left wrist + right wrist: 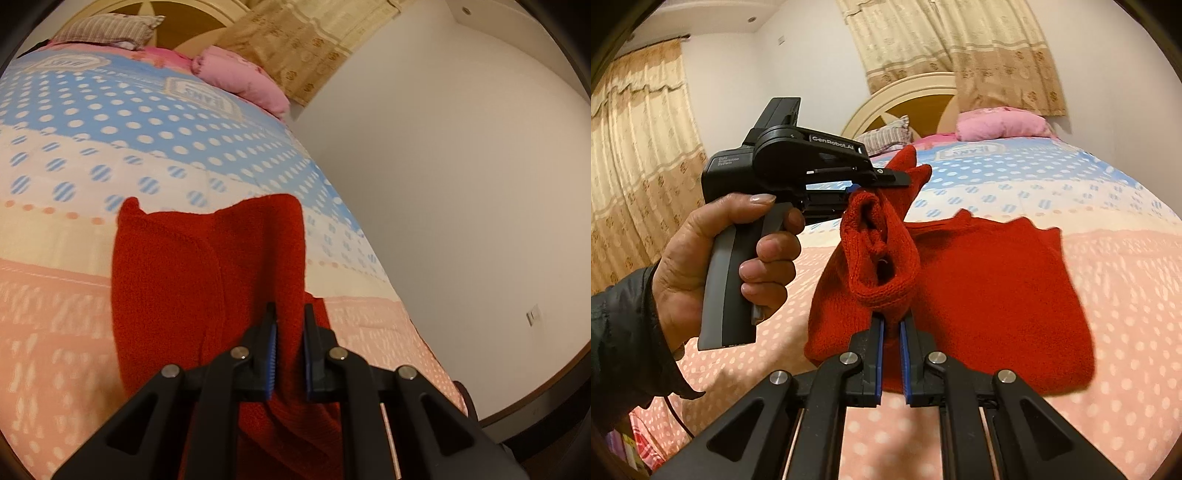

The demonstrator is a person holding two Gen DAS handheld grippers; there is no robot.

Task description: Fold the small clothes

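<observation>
Red knit sweater (997,295) on the bed (1089,177), one sleeve pinched by both left claw (882,184) and right claw (892,325).

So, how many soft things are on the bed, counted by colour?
Red: 1, the knit sweater, held by both tongs
Pink: 1, the pillow
Striped grey: 1, the pillow
Total: 3
</observation>
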